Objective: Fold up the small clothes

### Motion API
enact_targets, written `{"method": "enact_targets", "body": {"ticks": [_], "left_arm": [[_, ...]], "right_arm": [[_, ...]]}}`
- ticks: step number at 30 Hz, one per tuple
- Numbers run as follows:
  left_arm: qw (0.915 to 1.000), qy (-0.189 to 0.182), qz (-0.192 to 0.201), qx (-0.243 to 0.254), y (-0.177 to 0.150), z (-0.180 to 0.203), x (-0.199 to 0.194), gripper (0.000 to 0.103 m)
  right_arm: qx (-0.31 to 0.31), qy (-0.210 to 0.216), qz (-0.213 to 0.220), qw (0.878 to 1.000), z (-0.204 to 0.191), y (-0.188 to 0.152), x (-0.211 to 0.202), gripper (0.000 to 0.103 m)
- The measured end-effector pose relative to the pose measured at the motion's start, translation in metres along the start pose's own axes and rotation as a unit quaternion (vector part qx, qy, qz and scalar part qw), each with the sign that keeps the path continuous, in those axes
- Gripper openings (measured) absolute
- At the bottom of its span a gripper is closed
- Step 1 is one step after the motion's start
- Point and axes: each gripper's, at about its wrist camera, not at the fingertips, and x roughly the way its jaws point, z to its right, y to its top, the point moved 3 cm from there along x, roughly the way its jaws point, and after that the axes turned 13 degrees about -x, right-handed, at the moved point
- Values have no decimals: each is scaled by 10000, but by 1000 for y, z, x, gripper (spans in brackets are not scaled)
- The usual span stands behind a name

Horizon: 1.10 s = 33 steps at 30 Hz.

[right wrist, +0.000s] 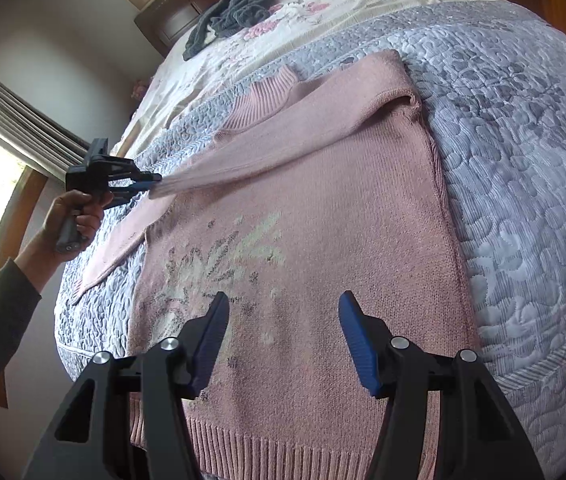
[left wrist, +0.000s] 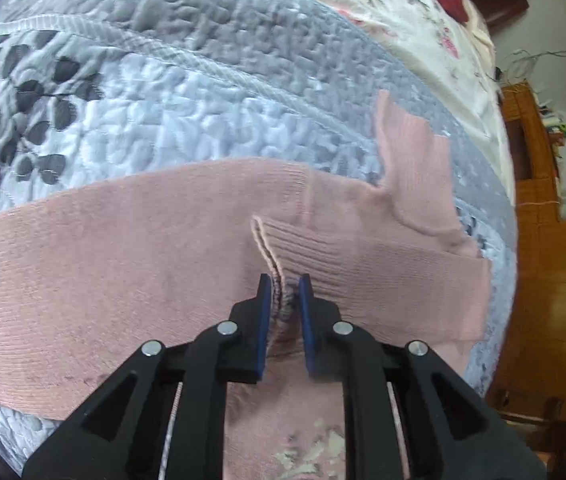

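Bedroom, with a bed under a grey-blue quilt (right wrist: pixel 523 160). Pink knitted sweater (right wrist: pixel 303 220) spread flat across the middle of the frame, flower pattern facing up. Left gripper (left wrist: pixel 285 282) pinched tight on the ribbed cuff (left wrist: pixel 279 264) of one sleeve, seen at middle left of the right wrist view (right wrist: pixel 155 180), pulling that sleeve out straight. Right gripper (right wrist: pixel 283 336) at the bottom, spread wide, holding nothing, just above the sweater's lower part. Dark grey cloth (right wrist: pixel 227 16) heaped at upper left.
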Motion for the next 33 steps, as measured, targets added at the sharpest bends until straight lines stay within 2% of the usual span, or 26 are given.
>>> {"method": "enact_targets", "body": {"ticks": [1, 2, 3, 5, 7, 8, 9, 12, 13, 14, 17, 18, 19, 20, 21, 22, 23, 25, 27, 29, 31, 33], "left_arm": [[9990, 378, 211, -79, 3, -6, -3, 19], [9973, 598, 422, -99, 3, -7, -9, 20], [9974, 425, 574, -33, 1, -3, -17, 21], [9975, -320, 606, 169, -12, 16, -28, 30], [9951, -860, 280, 392, -30, 36, -19, 31], [9942, -986, 49, 418, -38, 42, -7, 31], [9947, -921, -120, 444, -44, 46, 8, 31], [9977, -238, -306, 557, -55, 40, 49, 26], [9981, -97, -278, 543, -55, 35, 57, 19], [9985, -45, -218, 498, -53, 30, 59, 8], [9997, -92, -47, 236, -51, 16, 43, 7], [9998, -82, 65, 183, -50, 10, 32, 11], [9997, -175, 164, 109, -51, 3, 19, 23], [9990, -318, 303, 35, -51, -6, 2, 42], [9977, -451, 516, -14, -52, -16, -19, 51], [9955, -568, 756, -69, -55, -29, -40, 67], [9925, -688, 1000, -164, -57, -46, -63, 75], [9851, -906, 1371, -517, -62, -94, -105, 78], [9742, -1032, 1719, -1036, -69, -148, -142, 78], [9569, -1056, 2159, -1628, -81, -215, -181, 78], [9342, -1113, 2512, -2275, -93, -283, -211, 78], [9111, -1219, 2663, -2900, -102, -345, -230, 76]], "right_arm": [[-3, -1, 1, 10000, 0, 1, 0, 58], [-3, -4, 14, 10000, 0, 1, -1, 58], [5, -1, 37, 10000, 0, 2, -2, 58], [38, 8, 47, 10000, 1, 2, -1, 58], [54, 23, 30, 10000, 0, 2, 2, 58], [52, 29, 3, 10000, -1, 2, 4, 58], [59, 40, -13, 10000, -3, 2, 5, 58], [10, 55, 28, 10000, -11, 5, 1, 58], [-11, 43, 39, 10000, -12, 6, -1, 58], [-17, 38, 47, 10000, -13, 7, -4, 58], [-73, -35, 41, 10000, -14, 6, -13, 58], [-89, -57, 29, 9999, -14, 6, -15, 58], [-102, -75, 21, 9999, -15, 6, -18, 58], [-118, -85, 29, 9999, -16, 6, -20, 58], [-140, -96, 39, 9998, -18, 6, -23, 59], [-159, -97, 55, 9998, -21, 6, -25, 59], [-178, -89, 67, 9998, -25, 7, -27, 59], [-229, -38, 64, 9997, -37, 6, -29, 59], [-341, 53, 58, 9994, -52, 8, -29, 60], [-492, 140, 30, 9987, -69, 7, -26, 60], [-613, 230, -23, 9979, -86, 7, -21, 60], [-740, 299, -71, 9968, -103, 8, -15, 60]]}}
